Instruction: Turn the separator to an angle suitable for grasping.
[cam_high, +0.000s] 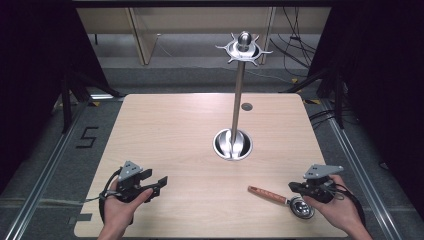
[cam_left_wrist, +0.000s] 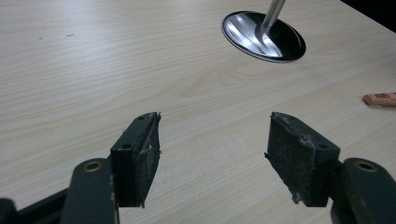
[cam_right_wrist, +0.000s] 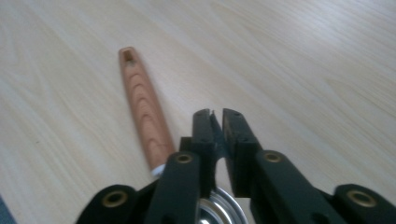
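Item: utensil (cam_high: 280, 197), wood handle, metal head, on table (cam_high: 200, 150) near-right corner. Long axis runs left-right, handle end twd centre. My R gripper (cam_high: 295, 187) nearest, over head end, jaws together, nothing gripped. L gripper (cam_high: 159, 182) well apart, jaws wide apart. Hanging stand (cam_high: 233, 144) beyond.

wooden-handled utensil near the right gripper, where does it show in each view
High view: the wooden-handled utensil lies near the table's front right, its metal head by the right gripper.
Left gripper view: only its handle tip, at the right edge.
Right gripper view: its handle runs up left of the jaws.
Shared landmark: the pale wooden table.
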